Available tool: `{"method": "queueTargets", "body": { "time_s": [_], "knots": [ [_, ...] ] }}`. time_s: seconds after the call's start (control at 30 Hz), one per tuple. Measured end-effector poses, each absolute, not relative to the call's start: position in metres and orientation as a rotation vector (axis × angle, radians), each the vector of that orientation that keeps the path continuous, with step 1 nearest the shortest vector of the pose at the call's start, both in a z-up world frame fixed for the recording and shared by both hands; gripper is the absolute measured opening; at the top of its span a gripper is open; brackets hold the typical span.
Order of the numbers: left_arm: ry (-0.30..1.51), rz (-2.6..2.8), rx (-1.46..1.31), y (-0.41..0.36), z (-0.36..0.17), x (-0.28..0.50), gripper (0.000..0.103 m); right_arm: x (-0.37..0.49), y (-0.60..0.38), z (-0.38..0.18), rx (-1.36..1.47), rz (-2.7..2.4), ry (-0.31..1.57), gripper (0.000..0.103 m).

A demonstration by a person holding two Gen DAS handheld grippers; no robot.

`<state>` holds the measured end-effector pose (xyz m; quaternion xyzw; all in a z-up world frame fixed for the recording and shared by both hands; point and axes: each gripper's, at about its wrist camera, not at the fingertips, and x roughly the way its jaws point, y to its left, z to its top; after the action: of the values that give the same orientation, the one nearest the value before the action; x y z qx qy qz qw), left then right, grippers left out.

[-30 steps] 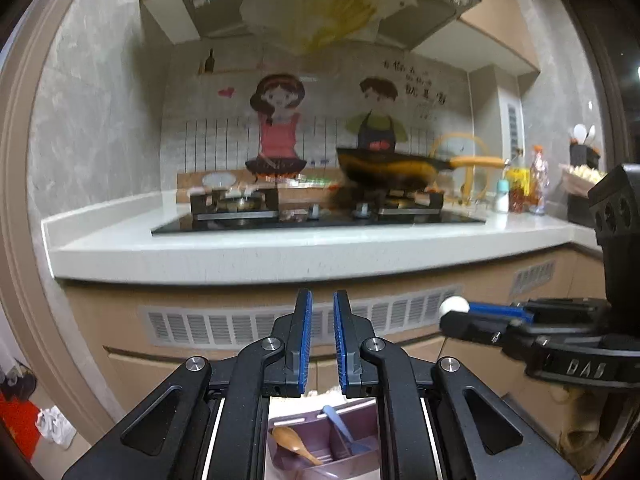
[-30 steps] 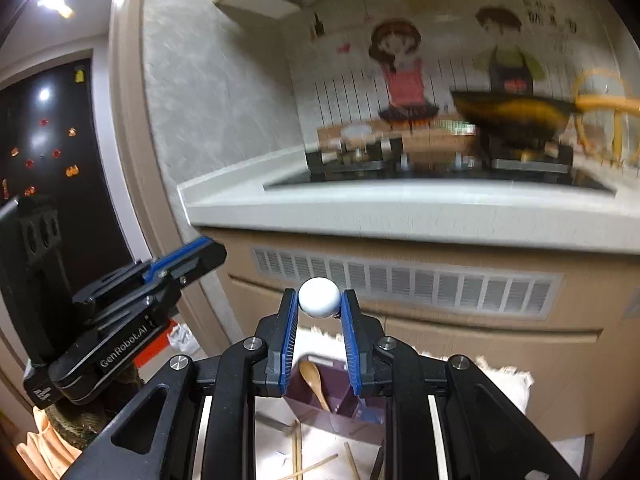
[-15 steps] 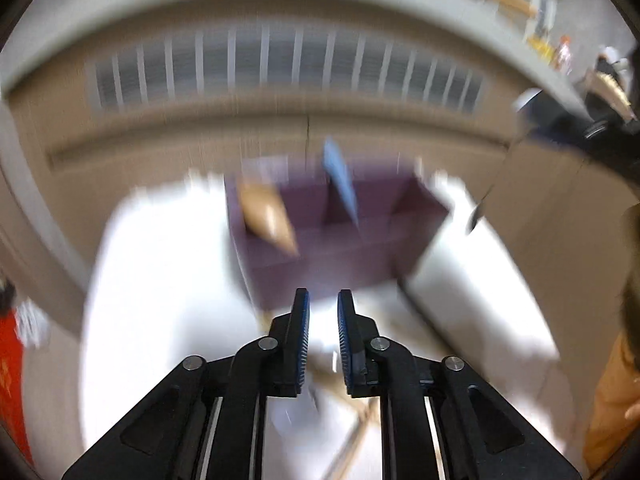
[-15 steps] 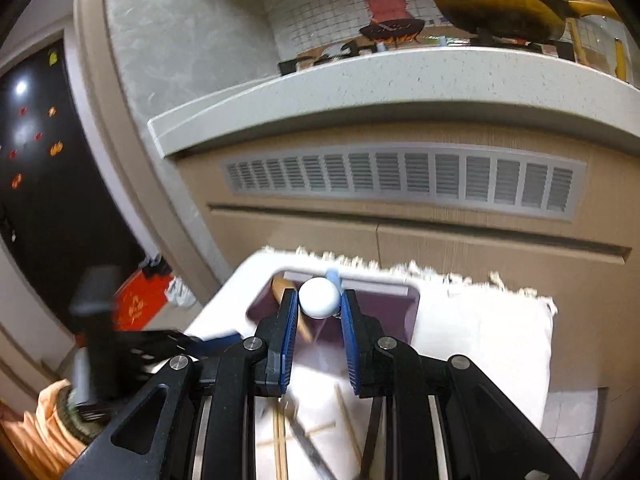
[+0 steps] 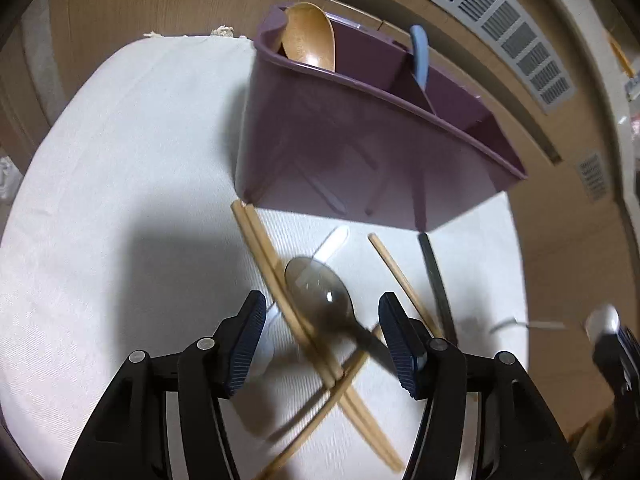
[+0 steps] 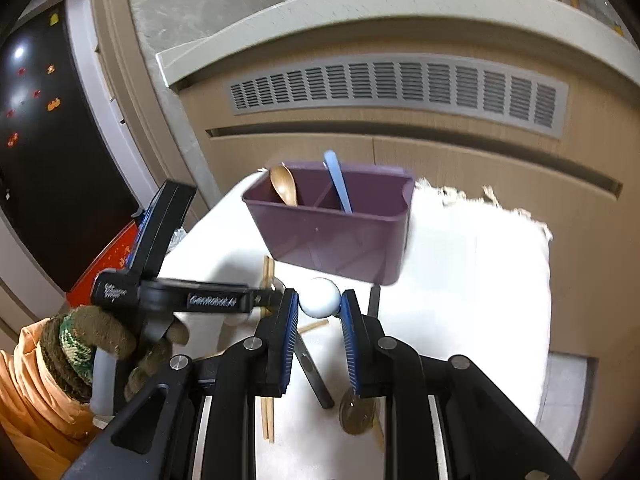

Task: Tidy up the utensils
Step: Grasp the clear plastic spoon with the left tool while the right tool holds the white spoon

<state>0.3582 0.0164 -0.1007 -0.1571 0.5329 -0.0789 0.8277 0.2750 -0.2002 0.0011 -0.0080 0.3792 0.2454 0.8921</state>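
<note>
We had the left gripper (image 5: 320,332) opening over loose chopsticks (image 5: 280,284) and a dark spoon (image 5: 320,296) before the purple caddy (image 5: 360,152). Pickup step; next, close on one. Right gripper (image 6: 319,308) clenched a white-ended utensil (image 6: 319,297).

A home kitchen: a pale countertop (image 6: 360,4) crosses the top of the frame above wooden cabinet fronts (image 6: 460,164) with a vent grille (image 6: 396,88).
</note>
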Motion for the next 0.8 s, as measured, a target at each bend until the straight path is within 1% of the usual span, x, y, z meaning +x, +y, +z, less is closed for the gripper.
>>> {"method": "queueTargets", "body": {
  "time_s": [0.13, 0.3, 0.4, 0.43, 0.47, 0.5, 0.53, 0.57, 0.6, 0.7, 0.8],
  "knots": [
    [1.129, -0.069, -0.263, -0.007, -0.109, 0.363, 0.059, 0.270, -0.207, -0.004, -0.018, 0.486, 0.765, 0.021],
    [1.063, 0.006, -0.211, -0.031, -0.113, 0.346, 0.059, 0.265, -0.216, -0.008, -0.020, 0.451, 0.721, 0.021],
    [1.034, 0.021, -0.162, -0.045, -0.114, 0.344, 0.059, 0.265, -0.223, -0.015, 0.012, 0.450, 0.729, 0.021],
    [1.022, 0.020, -0.134, -0.050, -0.114, 0.344, 0.050, 0.265, -0.224, -0.016, 0.019, 0.450, 0.732, 0.021],
    [1.004, 0.012, -0.097, -0.055, -0.114, 0.342, 0.043, 0.265, -0.227, -0.018, 0.029, 0.449, 0.736, 0.021],
    [0.987, 0.005, -0.076, -0.058, -0.112, 0.340, 0.031, 0.264, -0.229, -0.019, 0.038, 0.450, 0.738, 0.021],
    [0.962, -0.010, -0.056, -0.059, -0.109, 0.336, 0.027, 0.263, -0.231, -0.019, 0.044, 0.451, 0.738, 0.021],
    [0.949, -0.027, -0.044, -0.060, -0.106, 0.333, 0.014, 0.262, -0.232, -0.019, 0.048, 0.452, 0.738, 0.021],
    [0.936, -0.040, -0.038, -0.060, -0.103, 0.329, 0.009, 0.261, -0.234, -0.019, 0.050, 0.456, 0.737, 0.021],
    [0.854, -0.043, 0.015, -0.064, -0.087, 0.313, 0.005, 0.259, -0.234, -0.018, 0.051, 0.466, 0.744, 0.021],
    [0.783, -0.057, 0.050, -0.069, -0.071, 0.296, 0.005, 0.259, -0.230, -0.018, 0.058, 0.472, 0.757, 0.021]
  ]
}}
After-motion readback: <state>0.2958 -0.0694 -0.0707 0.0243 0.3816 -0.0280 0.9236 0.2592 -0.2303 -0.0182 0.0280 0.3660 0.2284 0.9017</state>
